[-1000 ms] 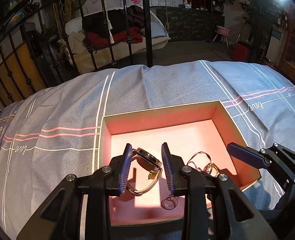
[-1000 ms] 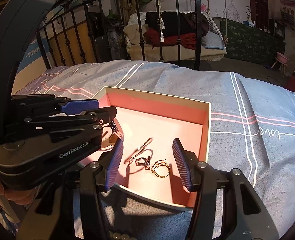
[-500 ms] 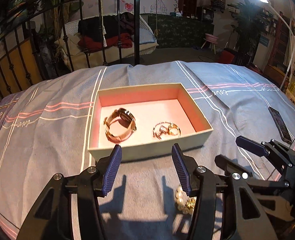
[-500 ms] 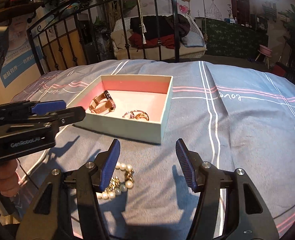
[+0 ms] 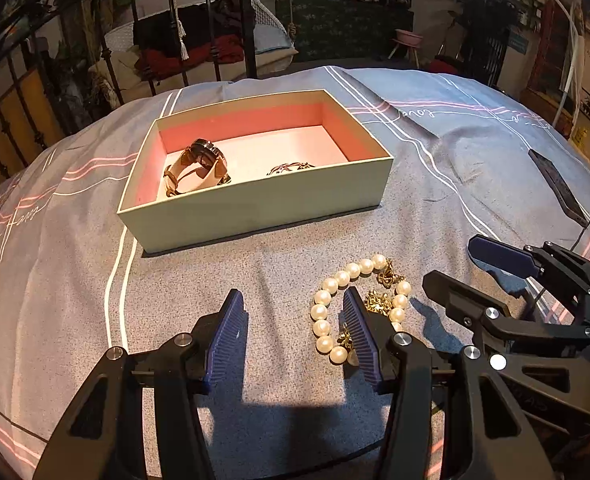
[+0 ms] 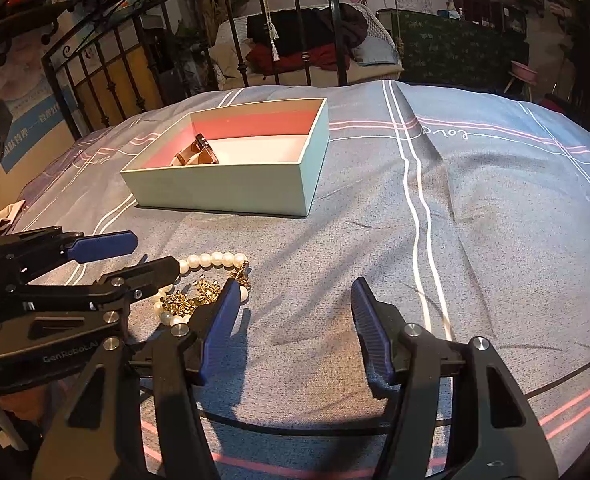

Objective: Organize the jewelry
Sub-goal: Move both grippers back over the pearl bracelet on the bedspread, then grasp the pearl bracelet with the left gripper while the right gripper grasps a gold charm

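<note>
We kept both claws away from the box (image 5: 255, 200), which sat on the grey-blue bedspread (image 5: 435, 184) with its pink inside facing up. In the box lay a watch (image 5: 197, 170) toward its left wall and a small gold tangle of jewelry (image 5: 291, 168) to the watch's right. The pearl bracelet (image 5: 335, 308) lay on the bedspread in front of the box, nearer to us. Our left gripper (image 5: 293, 334) was released, holding nothing, its right finger (image 5: 359, 336) resting across the bracelet's loop. Our right gripper (image 6: 295, 326) was released too, empty, to the right of the bracelet (image 6: 211, 260). A dark phone (image 5: 557, 186) lay far right of the box.
</note>
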